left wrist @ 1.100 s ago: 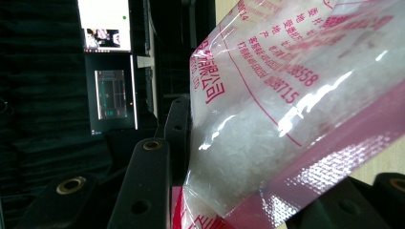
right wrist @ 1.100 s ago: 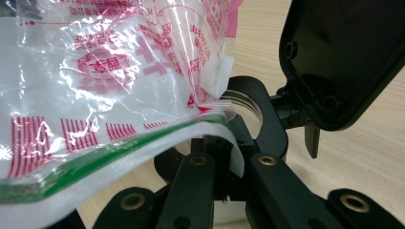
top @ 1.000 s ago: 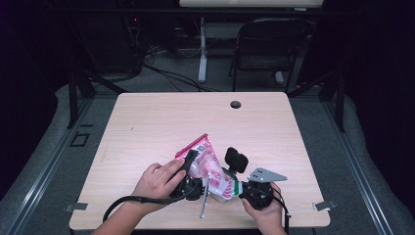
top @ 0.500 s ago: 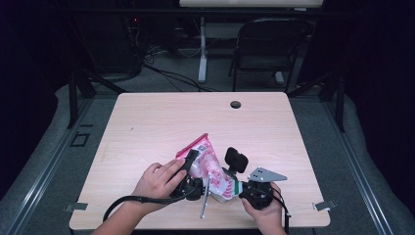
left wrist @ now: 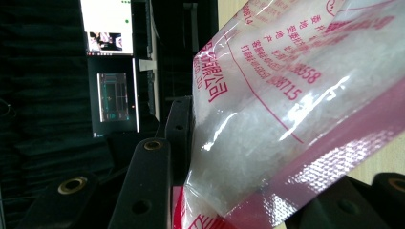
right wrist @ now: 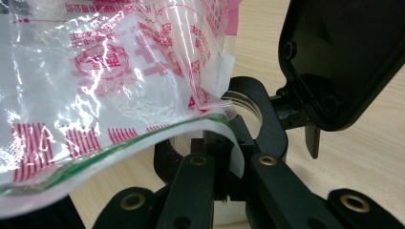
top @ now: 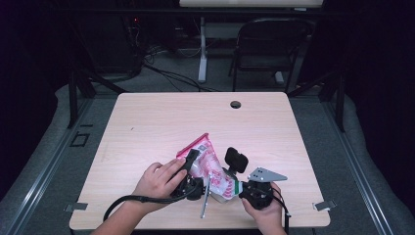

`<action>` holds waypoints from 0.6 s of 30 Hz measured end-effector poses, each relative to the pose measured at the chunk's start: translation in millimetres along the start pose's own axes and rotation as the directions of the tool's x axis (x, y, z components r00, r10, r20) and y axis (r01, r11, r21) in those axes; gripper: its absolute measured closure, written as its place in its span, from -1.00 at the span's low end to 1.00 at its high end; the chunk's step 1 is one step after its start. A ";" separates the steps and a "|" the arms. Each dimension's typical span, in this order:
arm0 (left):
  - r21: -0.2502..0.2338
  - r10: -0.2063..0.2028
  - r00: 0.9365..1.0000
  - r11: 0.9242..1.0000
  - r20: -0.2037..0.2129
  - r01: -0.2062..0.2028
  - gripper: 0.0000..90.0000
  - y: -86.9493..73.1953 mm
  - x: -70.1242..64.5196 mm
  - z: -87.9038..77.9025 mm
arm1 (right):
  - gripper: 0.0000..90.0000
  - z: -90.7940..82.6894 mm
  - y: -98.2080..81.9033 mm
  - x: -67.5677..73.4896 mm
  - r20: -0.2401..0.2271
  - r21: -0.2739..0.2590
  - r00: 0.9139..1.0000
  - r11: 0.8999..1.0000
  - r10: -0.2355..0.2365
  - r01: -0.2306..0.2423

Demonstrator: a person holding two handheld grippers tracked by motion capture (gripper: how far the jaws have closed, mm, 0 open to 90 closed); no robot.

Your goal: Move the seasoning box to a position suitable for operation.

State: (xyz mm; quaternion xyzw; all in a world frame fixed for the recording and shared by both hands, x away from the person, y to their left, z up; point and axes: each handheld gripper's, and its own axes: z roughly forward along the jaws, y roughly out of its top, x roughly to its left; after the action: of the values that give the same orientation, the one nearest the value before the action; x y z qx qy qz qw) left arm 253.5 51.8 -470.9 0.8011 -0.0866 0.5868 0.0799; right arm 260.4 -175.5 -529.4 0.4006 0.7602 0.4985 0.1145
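**Ann:** Nothing has shifted since the earlier frames. Both hands are holding station at the near edge of the pale wooden table, and the clear plastic bag with red print and white grains inside lies just where it was.

**Ben:** So a steady hold. What's the left gripper doing?

**Ann:** Jaws roughly half open, clamped across the bag's bulk; in the left gripper view the bag is wedged between them, grains bulging against the film.

**Ben:** And the right gripper?

**Ann:** Jaws pinched right together on the bag's near-right corner. Its own view shows the bag draped over the right gripper, the film's edge caught in the closed jaws.

**Ben:** Meaning?

**Ann:** My guess is that they're braced to tear or pull it open, and the stillness suggests the grip is set but the pull hasn't begun. A slim metal rod lies near, beside the bag.
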 end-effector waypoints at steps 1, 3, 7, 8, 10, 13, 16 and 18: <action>0.000 0.001 1.000 1.000 -0.001 -0.001 0.50 0.0 0.0 0.0 | 1.00 0.1 -0.1 0.1 -0.001 -0.001 1.000 1.000 0.000 0.000; 0.000 0.001 1.000 1.000 -0.001 -0.001 0.50 0.0 0.0 -0.1 | 1.00 0.1 -0.1 0.1 0.000 -0.001 1.000 1.000 -0.001 0.001; -0.001 0.005 1.000 1.000 0.001 -0.005 0.50 0.0 0.2 -0.3 | 1.00 0.2 -0.1 0.2 0.001 0.000 1.000 1.000 -0.002 0.002; -0.001 0.005 1.000 1.000 0.001 -0.005 0.50 0.0 0.3 -0.4 | 1.00 0.2 -0.1 0.2 0.001 0.000 1.000 1.000 -0.002 0.002; -0.006 0.011 1.000 1.000 -0.007 -0.011 0.50 0.3 0.6 -0.5 | 1.00 0.2 -0.1 0.2 0.001 0.000 1.000 1.000 -0.002 0.002; -0.007 0.014 1.000 1.000 -0.009 -0.014 0.50 0.5 1.1 -0.6 | 1.00 0.3 -0.1 0.2 0.001 0.000 1.000 1.000 -0.002 0.002; -0.008 0.016 1.000 1.000 -0.009 -0.016 0.50 0.7 1.3 -0.5 | 1.00 0.4 -0.1 0.3 0.002 0.000 1.000 1.000 -0.001 0.001; -0.008 0.020 1.000 1.000 -0.011 -0.020 0.50 0.9 1.4 -0.6 | 1.00 0.8 -0.1 0.3 0.001 -0.001 1.000 1.000 0.001 -0.001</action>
State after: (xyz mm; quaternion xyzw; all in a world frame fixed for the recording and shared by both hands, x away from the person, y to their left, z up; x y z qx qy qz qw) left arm 253.2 50.9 -469.3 0.7966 -0.0964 0.5916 0.0779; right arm 260.6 -174.8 -529.8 0.4010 0.7597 0.4988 0.1151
